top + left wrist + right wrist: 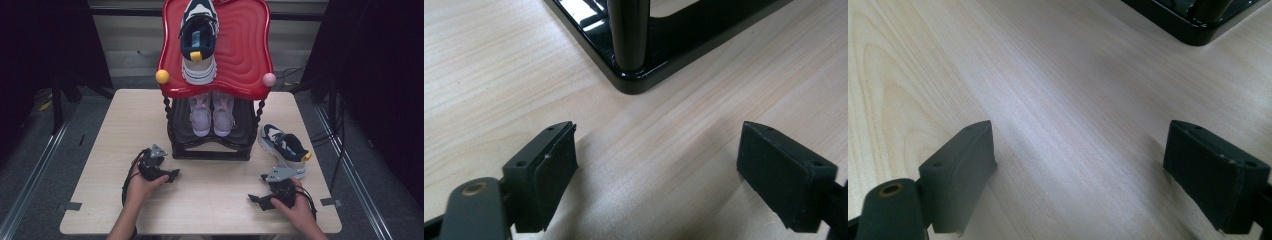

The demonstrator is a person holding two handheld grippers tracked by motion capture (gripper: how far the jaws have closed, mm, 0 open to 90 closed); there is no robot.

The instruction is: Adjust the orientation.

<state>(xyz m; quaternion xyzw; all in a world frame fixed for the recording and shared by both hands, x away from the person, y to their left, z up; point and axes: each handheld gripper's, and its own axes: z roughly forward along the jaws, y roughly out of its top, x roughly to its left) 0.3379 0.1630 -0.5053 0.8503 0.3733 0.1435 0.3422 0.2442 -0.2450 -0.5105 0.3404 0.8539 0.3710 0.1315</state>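
- Our left gripper [171, 174] rests wide open and empty near the glossy black shoe rack base [634, 82].
- Our right gripper [256, 199] gapes empty over the pale wooden table [210, 200].

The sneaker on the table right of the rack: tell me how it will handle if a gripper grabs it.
The sneaker looks light for its bulk. Its thick foam-like sole should stay stiff, while the padded collar and tongue likely squash under the jaws. It rests flat on the table, so a push would probably slide it, not roll it.
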